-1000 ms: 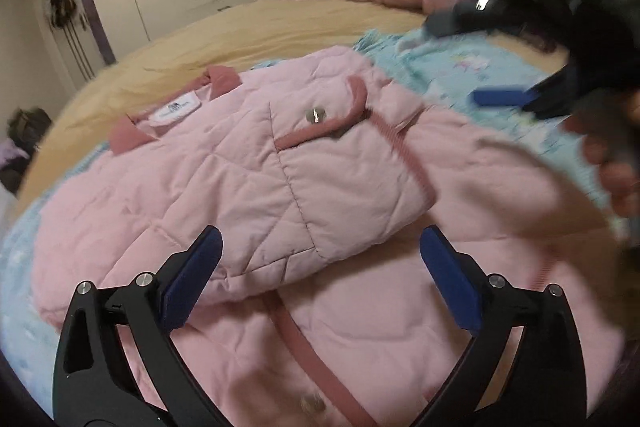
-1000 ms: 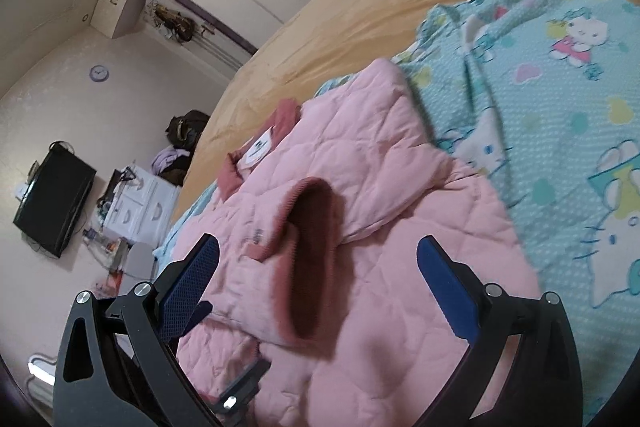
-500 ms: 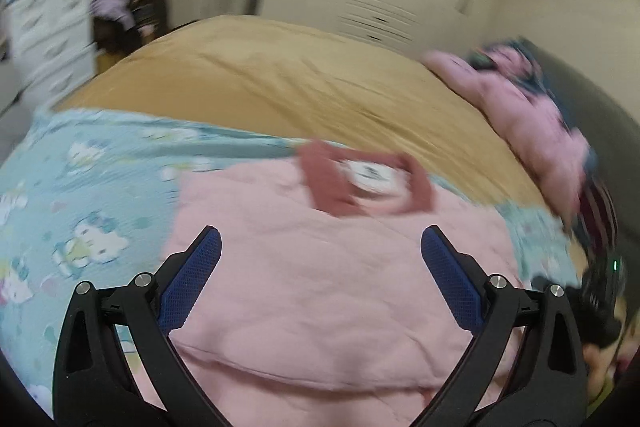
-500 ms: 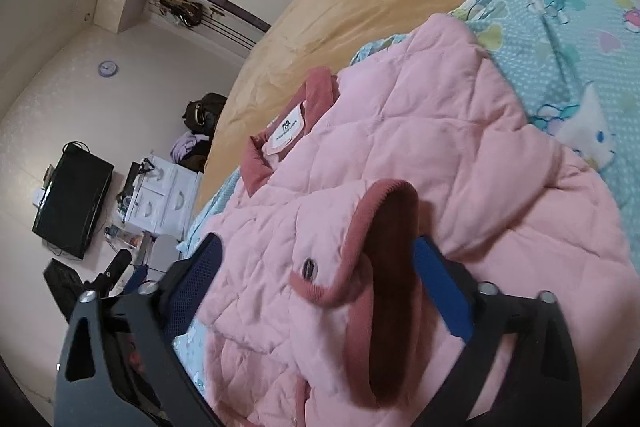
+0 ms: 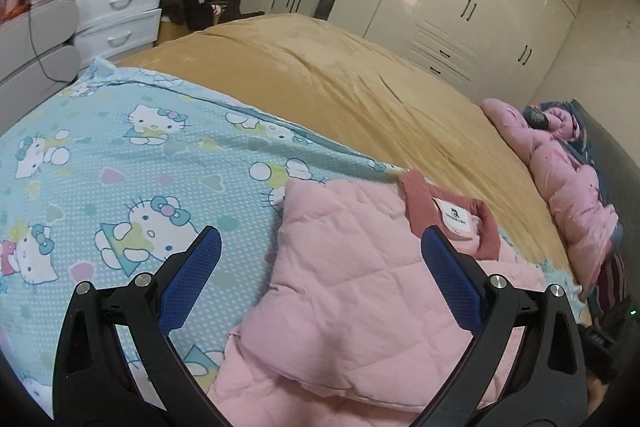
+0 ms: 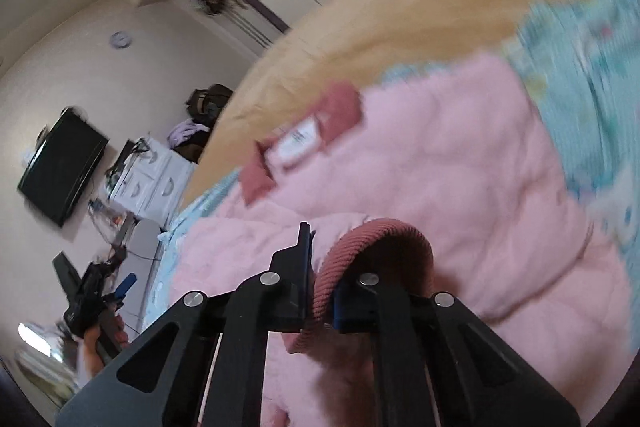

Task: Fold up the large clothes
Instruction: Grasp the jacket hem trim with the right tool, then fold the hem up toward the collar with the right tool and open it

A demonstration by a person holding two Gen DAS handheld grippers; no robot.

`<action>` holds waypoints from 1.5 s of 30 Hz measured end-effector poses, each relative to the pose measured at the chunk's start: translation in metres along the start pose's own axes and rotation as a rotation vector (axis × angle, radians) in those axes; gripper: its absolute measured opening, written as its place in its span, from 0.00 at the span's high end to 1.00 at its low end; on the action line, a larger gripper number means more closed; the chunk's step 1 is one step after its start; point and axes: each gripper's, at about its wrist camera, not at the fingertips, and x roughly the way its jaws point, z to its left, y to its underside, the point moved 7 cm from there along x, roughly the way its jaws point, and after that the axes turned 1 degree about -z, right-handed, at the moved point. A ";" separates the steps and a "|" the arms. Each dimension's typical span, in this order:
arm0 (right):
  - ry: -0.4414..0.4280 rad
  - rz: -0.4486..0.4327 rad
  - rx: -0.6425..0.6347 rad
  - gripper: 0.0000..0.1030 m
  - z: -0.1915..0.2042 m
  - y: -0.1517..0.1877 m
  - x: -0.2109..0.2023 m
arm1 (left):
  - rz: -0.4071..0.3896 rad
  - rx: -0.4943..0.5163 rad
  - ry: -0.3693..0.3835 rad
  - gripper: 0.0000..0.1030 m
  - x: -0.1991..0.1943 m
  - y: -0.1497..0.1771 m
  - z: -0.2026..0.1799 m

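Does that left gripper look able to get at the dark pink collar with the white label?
Probably yes. The left gripper is open and empty above the quilted pink jacket, with the dark pink collar uncovered just ahead; nothing lies between.

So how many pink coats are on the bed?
2. One quilted pink coat lies on the Hello Kitty sheet; another pink coat sits bunched at the bed's far edge. More may be hidden.

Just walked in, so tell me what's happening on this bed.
A person with a gripper in each hand is folding a pink quilted jacket laid on a cartoon-print sheet over the bed. The right gripper is shut on the jacket's dark pink ribbed cuff. The left gripper hangs open over the jacket's shoulder area, holding nothing. The collar with its label lies flat.
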 end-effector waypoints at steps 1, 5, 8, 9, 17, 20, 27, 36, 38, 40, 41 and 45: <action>-0.005 -0.015 -0.043 0.93 0.011 -0.010 -0.004 | 0.000 -0.005 0.001 0.09 0.000 -0.001 0.002; -0.005 -0.087 -0.188 0.94 0.045 -0.050 -0.018 | 0.003 -0.010 0.003 0.09 0.002 0.001 0.000; 0.026 -0.117 -0.217 0.94 0.047 -0.070 -0.019 | 0.009 0.015 0.023 0.09 0.006 0.004 -0.011; 0.034 -0.120 -0.214 0.95 0.044 -0.074 -0.016 | 0.011 0.037 0.024 0.09 0.007 0.007 -0.019; 0.108 -0.098 -0.196 0.95 0.017 -0.074 0.004 | 0.055 0.184 0.075 0.09 0.026 0.035 -0.064; 0.127 -0.091 -0.200 0.95 0.010 -0.070 0.009 | 0.090 0.212 0.093 0.09 0.037 0.047 -0.072; 0.155 -0.071 -0.173 0.95 -0.010 -0.063 0.018 | 0.138 0.233 0.152 0.31 0.051 0.067 -0.085; 0.166 -0.064 -0.156 0.95 -0.016 -0.060 0.023 | 0.224 0.253 0.174 0.52 0.069 0.089 -0.093; 0.171 -0.054 -0.164 0.95 -0.016 -0.059 0.026 | 0.250 0.267 0.152 0.52 0.077 0.096 -0.092; 0.171 -0.040 -0.160 0.94 -0.016 -0.056 0.028 | 0.264 0.284 0.130 0.52 0.082 0.101 -0.091; 0.172 -0.036 -0.159 0.94 -0.016 -0.056 0.028 | 0.267 0.287 0.124 0.52 0.084 0.103 -0.090; 0.174 -0.016 -0.149 0.92 -0.015 -0.050 0.025 | 0.276 0.307 0.100 0.52 0.091 0.109 -0.089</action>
